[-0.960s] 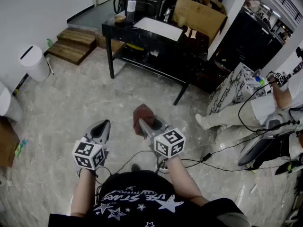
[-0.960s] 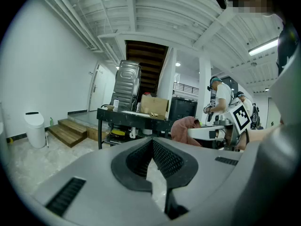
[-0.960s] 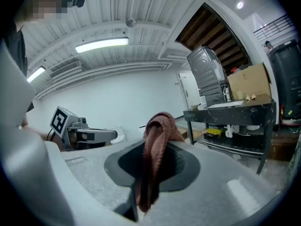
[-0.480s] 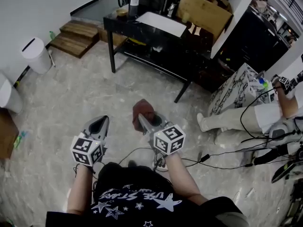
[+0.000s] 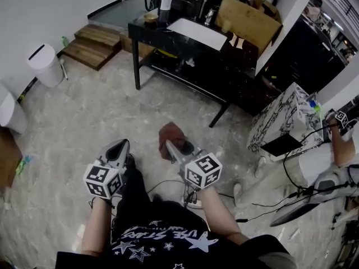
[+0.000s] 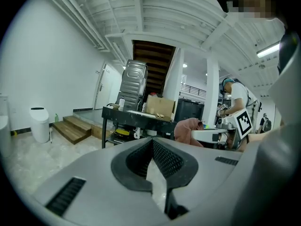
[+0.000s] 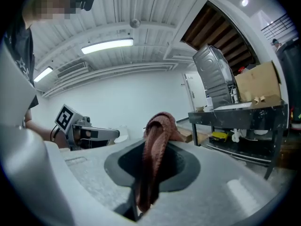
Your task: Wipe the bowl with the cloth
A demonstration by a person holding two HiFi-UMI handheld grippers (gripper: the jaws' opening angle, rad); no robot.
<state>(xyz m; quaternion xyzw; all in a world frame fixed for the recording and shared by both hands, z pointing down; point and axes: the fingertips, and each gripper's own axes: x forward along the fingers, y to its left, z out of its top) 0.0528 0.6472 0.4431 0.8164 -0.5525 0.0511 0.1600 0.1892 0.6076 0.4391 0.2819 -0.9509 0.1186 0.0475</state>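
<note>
Pinching the bunched reddish-brown cloth [image 5: 171, 133] is the right tool [image 5: 169, 145]; left tool [image 5: 122, 146] pressed together.

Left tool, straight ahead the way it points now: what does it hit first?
Left tool faces the black table across the floor; likely the table first, though depth is unclear.

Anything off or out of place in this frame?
No visible spill or damage. Odd part: the right hand-held gripper clamps the brown cloth in mid-air over the floor, the left hand-held gripper is shut on nothing, and no bowl is near either. The black table stands well ahead.
</note>
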